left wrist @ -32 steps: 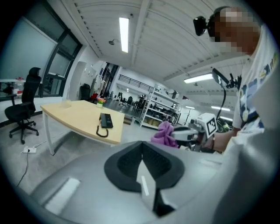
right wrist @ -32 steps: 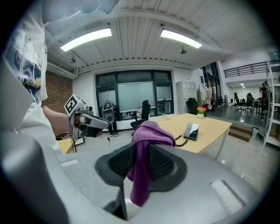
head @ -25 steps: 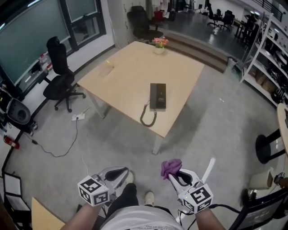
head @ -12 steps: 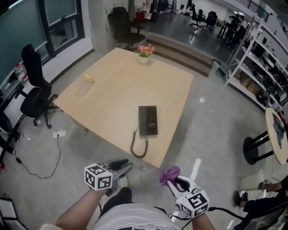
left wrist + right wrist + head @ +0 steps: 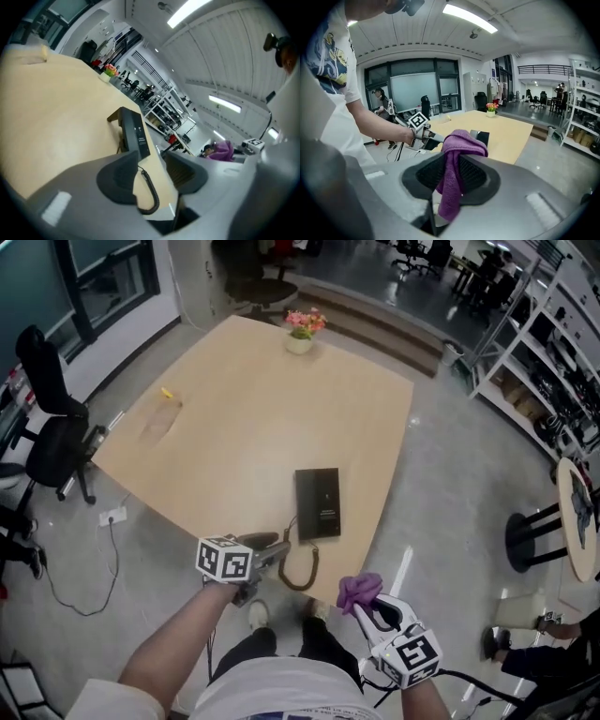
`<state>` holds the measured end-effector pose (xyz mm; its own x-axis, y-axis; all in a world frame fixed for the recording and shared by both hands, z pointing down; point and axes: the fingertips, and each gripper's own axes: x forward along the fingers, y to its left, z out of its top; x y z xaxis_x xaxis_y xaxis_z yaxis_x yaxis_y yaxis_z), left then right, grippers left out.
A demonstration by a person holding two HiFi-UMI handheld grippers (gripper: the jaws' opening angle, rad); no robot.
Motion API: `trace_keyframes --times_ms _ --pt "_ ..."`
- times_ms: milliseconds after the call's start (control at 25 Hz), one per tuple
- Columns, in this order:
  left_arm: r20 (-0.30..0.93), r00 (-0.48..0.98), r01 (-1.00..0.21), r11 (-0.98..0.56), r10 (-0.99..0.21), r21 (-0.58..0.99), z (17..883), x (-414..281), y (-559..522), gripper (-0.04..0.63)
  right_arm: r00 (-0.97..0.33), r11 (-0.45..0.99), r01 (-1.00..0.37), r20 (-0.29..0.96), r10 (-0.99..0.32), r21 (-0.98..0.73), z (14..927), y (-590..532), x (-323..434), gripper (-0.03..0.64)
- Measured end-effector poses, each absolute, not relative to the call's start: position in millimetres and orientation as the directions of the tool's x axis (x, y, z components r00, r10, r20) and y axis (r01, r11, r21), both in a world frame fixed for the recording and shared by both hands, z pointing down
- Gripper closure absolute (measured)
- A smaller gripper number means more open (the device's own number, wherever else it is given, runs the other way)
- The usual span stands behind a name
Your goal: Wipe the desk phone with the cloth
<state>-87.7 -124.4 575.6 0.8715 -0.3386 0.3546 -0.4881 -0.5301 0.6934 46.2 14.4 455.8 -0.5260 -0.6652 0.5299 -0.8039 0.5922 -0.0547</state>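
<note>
A black desk phone (image 5: 319, 503) lies flat near the front edge of the pale wooden table (image 5: 234, 427), and its coiled cord (image 5: 302, 570) loops over that edge. My left gripper (image 5: 274, 549) reaches to the table edge just left of the cord. Its jaws have just been opening and stand open with nothing gripped; in the left gripper view (image 5: 150, 171) the cord (image 5: 151, 194) and the phone (image 5: 133, 133) show beyond them. My right gripper (image 5: 373, 607) hangs short of the table, shut on a purple cloth (image 5: 359, 590) that bunches above the pads (image 5: 457, 161).
A pot of pink flowers (image 5: 302, 330) stands at the table's far edge and a small yellow object (image 5: 167, 393) at its left. A black office chair (image 5: 52, 418) is on the left, with shelves (image 5: 553, 352) and a round table (image 5: 583, 512) on the right.
The table and phone have come much closer. My left gripper has swung forward to the table edge by the cord and its jaws have opened. My right gripper has advanced with the cloth.
</note>
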Motion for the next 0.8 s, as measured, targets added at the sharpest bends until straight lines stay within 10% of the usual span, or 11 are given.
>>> trace_keyframes --times_ms 800 --pt "0.328 0.922 -0.380 -0.324 -0.207 0.866 634 -26 -224 0.341 -0.519 0.574 -0.811 0.592 -0.617 -0.112 459 -33 106 0.525"
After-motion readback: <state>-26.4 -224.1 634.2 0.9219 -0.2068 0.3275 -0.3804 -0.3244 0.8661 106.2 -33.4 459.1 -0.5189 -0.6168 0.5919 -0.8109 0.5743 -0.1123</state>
